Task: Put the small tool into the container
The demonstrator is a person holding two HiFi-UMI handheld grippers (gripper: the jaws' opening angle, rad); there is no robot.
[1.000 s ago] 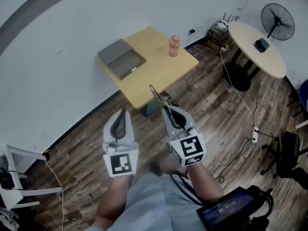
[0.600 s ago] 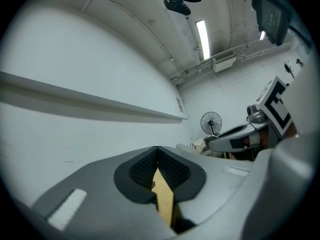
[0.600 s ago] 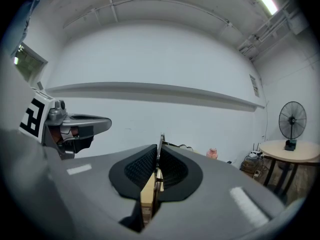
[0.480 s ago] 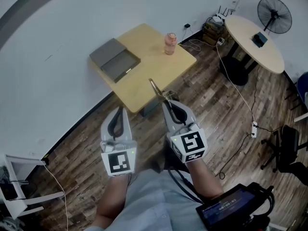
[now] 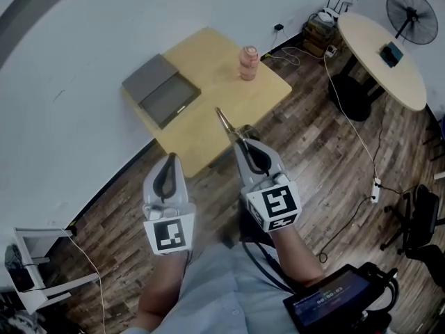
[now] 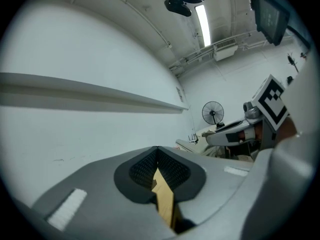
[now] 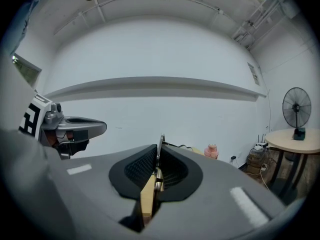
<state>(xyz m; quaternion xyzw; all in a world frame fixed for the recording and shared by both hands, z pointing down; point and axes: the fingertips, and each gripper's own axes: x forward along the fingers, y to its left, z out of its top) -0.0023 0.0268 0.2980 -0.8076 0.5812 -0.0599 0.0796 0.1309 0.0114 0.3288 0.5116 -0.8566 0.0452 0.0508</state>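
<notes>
In the head view a grey container (image 5: 160,90), an open box with its lid beside it, lies at the left end of the small wooden table (image 5: 208,117). My right gripper (image 5: 240,142) is shut on the small tool (image 5: 224,122), a thin metal piece that sticks out past the jaws over the table's near edge. In the right gripper view the small tool (image 7: 161,143) stands upright between the right gripper's (image 7: 159,149) pressed pads. My left gripper (image 5: 170,158) hovers over the floor short of the table. The left gripper (image 6: 157,148) has its tips together and holds nothing.
A pink jar (image 5: 248,62) stands at the table's far right. A round table (image 5: 382,58) with a fan (image 5: 416,7) behind it is on the right, with cables and a power strip (image 5: 376,186) on the floor. A white shelf (image 5: 38,256) is at lower left.
Both grippers have moved forward toward the wooden table, which now sits closer and larger in view. The tool's tip now reaches over the table's near edge. Neither grip has changed.
</notes>
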